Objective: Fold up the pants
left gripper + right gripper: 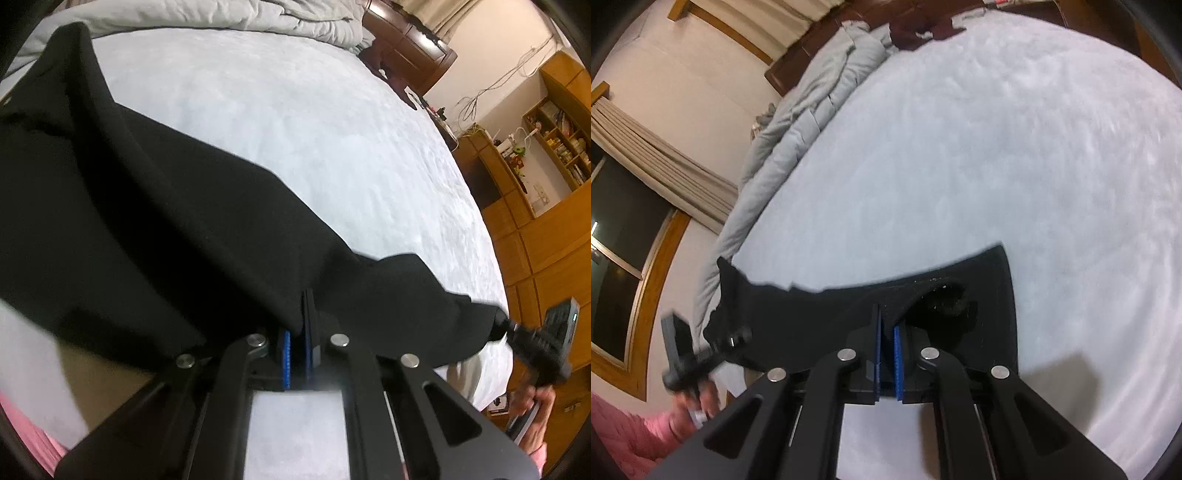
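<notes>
The black pants hang stretched above the pale grey bed, held at both ends of one edge. The left gripper has its blue-padded fingers clamped on the fabric; the right gripper is likewise pinched on the cloth. A crumpled grey duvet lies along the bed's far side

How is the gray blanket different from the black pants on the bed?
The gray blanket is pale and lies bunched in puffy folds along the far edge of the bed; the black pants are dark and stretched out smooth. No gripper touches the blanket, while the left gripper and the right gripper both pinch the pants. Both are soft cloth.
</notes>
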`<action>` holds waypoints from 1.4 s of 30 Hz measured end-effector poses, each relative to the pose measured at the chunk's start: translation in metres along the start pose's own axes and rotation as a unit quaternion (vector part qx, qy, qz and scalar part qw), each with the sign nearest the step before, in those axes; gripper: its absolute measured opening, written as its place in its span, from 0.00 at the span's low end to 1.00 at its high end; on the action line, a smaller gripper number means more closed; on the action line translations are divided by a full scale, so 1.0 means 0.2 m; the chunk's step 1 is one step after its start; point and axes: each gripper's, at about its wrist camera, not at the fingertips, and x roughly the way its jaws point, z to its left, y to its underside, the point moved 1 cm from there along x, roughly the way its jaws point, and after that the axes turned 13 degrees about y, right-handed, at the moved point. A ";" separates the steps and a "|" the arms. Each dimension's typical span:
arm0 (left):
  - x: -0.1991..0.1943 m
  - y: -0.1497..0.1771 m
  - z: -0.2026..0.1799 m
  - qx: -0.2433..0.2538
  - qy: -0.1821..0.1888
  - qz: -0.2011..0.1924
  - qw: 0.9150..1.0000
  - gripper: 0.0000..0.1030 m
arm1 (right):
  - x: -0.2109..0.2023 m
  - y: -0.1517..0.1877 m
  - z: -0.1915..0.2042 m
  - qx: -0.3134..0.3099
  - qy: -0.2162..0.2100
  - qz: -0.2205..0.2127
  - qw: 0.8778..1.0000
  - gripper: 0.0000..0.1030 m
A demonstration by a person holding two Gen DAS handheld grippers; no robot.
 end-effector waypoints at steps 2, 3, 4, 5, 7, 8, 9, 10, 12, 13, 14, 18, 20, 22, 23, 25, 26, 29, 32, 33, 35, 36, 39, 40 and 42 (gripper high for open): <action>-0.03 0.02 0.04 0.002 -0.002 -0.011 1.000 0.05 | -0.03 -0.01 0.01 -0.007 0.001 -0.022 1.000 0.05; -0.01 0.04 0.03 0.005 -0.006 -0.016 1.000 0.06 | -0.05 0.00 0.01 -0.013 -0.002 -0.035 0.999 0.05; 0.02 0.04 0.03 0.012 -0.013 -0.017 1.000 0.06 | -0.04 0.01 0.00 -0.017 0.000 -0.038 0.999 0.05; 0.03 0.06 0.05 0.016 -0.021 -0.016 1.000 0.06 | -0.01 0.03 -0.03 -0.011 0.012 -0.019 1.000 0.05; 0.11 0.08 0.09 0.024 -0.038 0.004 0.999 0.08 | 0.11 0.06 -0.04 -0.004 0.053 0.026 0.998 0.05; 0.14 0.09 0.10 0.025 -0.041 0.012 0.999 0.08 | 0.16 0.09 -0.07 -0.006 0.078 0.052 0.996 0.05; 0.14 0.10 0.11 0.026 -0.043 0.015 0.999 0.09 | 0.22 0.13 -0.09 -0.007 0.092 0.075 0.993 0.05; 0.16 0.09 0.11 0.035 -0.049 0.018 0.998 0.09 | 0.23 0.14 -0.09 0.000 0.091 0.078 0.993 0.07; 0.16 0.08 0.10 0.049 -0.055 0.019 0.997 0.09 | 0.19 0.13 -0.09 0.016 0.097 0.068 0.993 0.19; 0.17 0.08 0.10 0.051 -0.057 0.021 0.997 0.09 | 0.15 0.12 -0.07 0.014 0.111 0.059 0.992 0.28; 0.17 0.08 0.10 0.054 -0.059 0.024 0.997 0.10 | 0.11 0.11 -0.04 0.006 0.137 0.045 0.990 0.32; 0.17 0.05 0.11 0.051 -0.054 0.030 0.997 0.10 | 0.00 0.06 0.16 -0.045 0.154 0.010 0.987 0.45; 0.17 0.04 0.12 0.048 -0.051 0.032 0.997 0.10 | 0.02 0.02 0.22 -0.074 0.175 0.010 0.982 0.64; 0.17 0.03 0.13 0.048 -0.047 0.034 0.997 0.10 | 0.08 -0.01 0.22 -0.078 0.206 0.027 0.975 0.66; 0.17 0.04 0.12 0.048 -0.046 0.035 0.997 0.10 | 0.13 -0.03 0.17 -0.053 0.207 0.046 0.976 0.66; 0.18 0.04 0.13 0.047 -0.043 0.036 0.997 0.10 | 0.19 -0.04 0.10 -0.007 0.165 0.069 0.984 0.63; 0.18 0.03 0.13 0.046 -0.041 0.037 0.997 0.10 | 0.21 -0.04 0.06 0.010 0.140 0.081 0.987 0.60; 0.19 0.03 0.16 0.046 -0.042 0.034 0.997 0.11 | 0.29 -0.04 0.04 0.025 0.115 0.106 0.987 0.23; 0.19 0.02 0.17 0.041 -0.036 0.034 0.998 0.11 | 0.28 -0.09 0.08 0.016 0.078 0.088 0.993 0.09; 0.19 0.02 0.18 0.040 -0.035 0.033 0.998 0.11 | 0.25 -0.11 0.12 0.006 0.058 0.062 0.996 0.08; 0.18 0.03 0.19 0.032 -0.026 0.021 0.999 0.11 | 0.16 -0.16 0.20 -0.016 0.000 -0.005 1.000 0.08; 0.17 0.03 0.19 0.030 -0.022 0.013 0.999 0.11 | 0.09 -0.18 0.25 -0.036 -0.035 -0.051 0.997 0.08; 0.16 0.04 0.20 0.031 -0.017 -0.002 0.999 0.13 | 0.05 -0.19 0.27 -0.050 -0.020 -0.074 0.996 0.08; 0.17 0.05 0.20 0.033 -0.018 -0.003 0.999 0.13 | 0.09 -0.19 0.23 -0.042 0.006 -0.056 0.998 0.08; 0.18 0.05 0.19 0.042 -0.023 -0.001 0.999 0.14 | 0.26 -0.15 0.11 -0.011 0.095 0.024 0.995 0.08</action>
